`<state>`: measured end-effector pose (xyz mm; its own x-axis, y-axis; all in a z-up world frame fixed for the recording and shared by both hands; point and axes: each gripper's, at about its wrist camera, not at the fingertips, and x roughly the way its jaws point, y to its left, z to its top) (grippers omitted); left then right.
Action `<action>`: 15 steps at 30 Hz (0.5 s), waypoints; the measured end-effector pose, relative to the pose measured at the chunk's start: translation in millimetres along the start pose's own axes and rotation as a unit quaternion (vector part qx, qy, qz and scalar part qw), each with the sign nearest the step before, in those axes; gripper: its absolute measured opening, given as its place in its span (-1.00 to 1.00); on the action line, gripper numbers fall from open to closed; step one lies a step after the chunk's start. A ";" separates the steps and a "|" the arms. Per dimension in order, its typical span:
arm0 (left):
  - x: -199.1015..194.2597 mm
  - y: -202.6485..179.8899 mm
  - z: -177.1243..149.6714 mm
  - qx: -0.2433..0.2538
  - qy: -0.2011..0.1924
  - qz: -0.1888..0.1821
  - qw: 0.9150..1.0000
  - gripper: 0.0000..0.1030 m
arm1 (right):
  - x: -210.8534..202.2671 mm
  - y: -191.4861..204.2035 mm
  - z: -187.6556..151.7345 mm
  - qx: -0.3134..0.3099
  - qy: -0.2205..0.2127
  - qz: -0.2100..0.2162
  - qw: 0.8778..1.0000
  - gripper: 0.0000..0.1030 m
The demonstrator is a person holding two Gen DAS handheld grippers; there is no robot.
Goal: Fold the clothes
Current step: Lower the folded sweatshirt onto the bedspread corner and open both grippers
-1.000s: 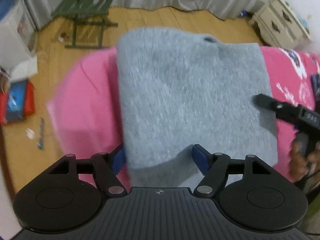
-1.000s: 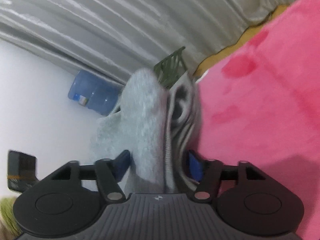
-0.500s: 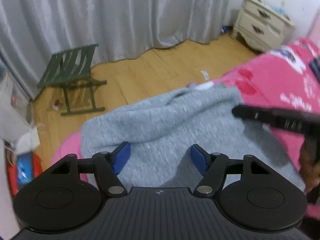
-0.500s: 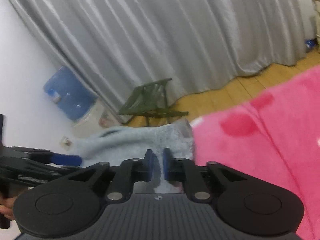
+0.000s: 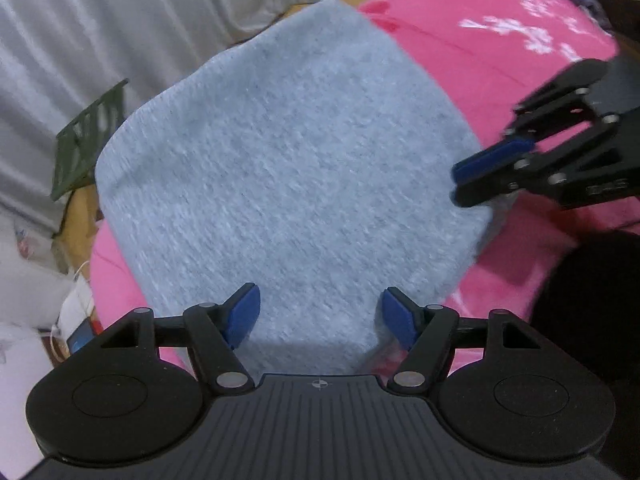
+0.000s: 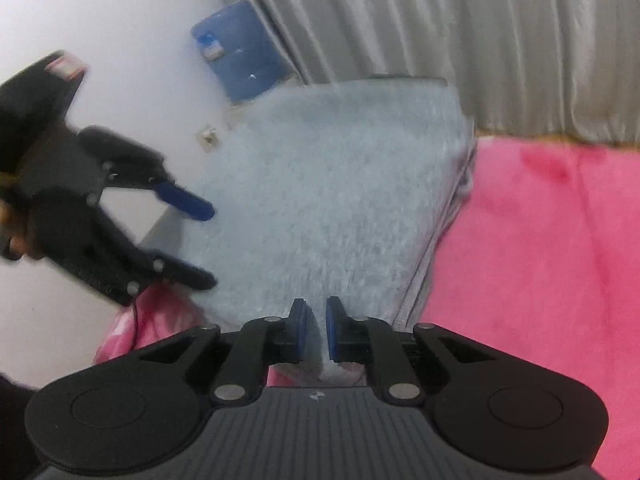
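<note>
Lying folded on the pink blanket [image 5: 500,60], the grey garment [image 5: 288,168] spreads out ahead of the left tongs [image 5: 320,316], whose blue pads stand wide apart over its near edge. The right tongs [image 6: 316,330] are pinched onto the garment's near edge, a thin fold of grey cloth between their pads. Grey curtains [image 6: 500,40] hang beyond both tools.

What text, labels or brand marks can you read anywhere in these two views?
None is legible.
Embossed lettering on the black right gripper: too blurred.
White label on the blue water jug: too blurred.
White print on the pink blanket: pattern only.
</note>
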<state>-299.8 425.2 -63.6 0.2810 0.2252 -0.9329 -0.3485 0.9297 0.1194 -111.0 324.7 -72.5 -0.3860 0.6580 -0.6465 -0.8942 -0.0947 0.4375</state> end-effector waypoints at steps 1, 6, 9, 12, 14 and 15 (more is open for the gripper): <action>-0.2 0.6 1.0 -0.007 0.001 0.001 1.000 0.35 | 1.0 2.9 -2.6 -0.012 0.013 0.003 1.000 -0.79; -6.2 -2.7 19.0 0.012 0.038 0.021 0.999 0.37 | -16.9 7.3 -4.4 -0.013 0.016 0.020 1.000 -0.78; -12.4 -1.8 35.5 0.012 0.063 0.034 0.997 0.37 | -35.1 6.6 -1.8 0.006 -0.004 0.029 1.000 -0.68; -18.6 -0.9 52.0 0.013 0.089 0.047 0.995 0.36 | -54.0 5.9 2.3 0.024 -0.023 0.039 0.999 -0.68; -27.3 0.9 64.2 -0.001 0.098 0.051 0.994 0.36 | -71.3 5.5 17.3 0.033 -0.026 0.046 0.998 -0.68; -33.5 2.1 70.8 -0.012 0.099 0.051 0.994 0.36 | -78.8 5.2 24.6 0.039 -0.025 0.047 0.998 -0.68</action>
<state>-246.6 440.3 -8.1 0.0623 0.2534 -0.9654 -0.3886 0.8970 0.2104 -79.7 290.7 -3.9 -0.4535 0.6861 -0.5688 -0.8334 -0.1004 0.5434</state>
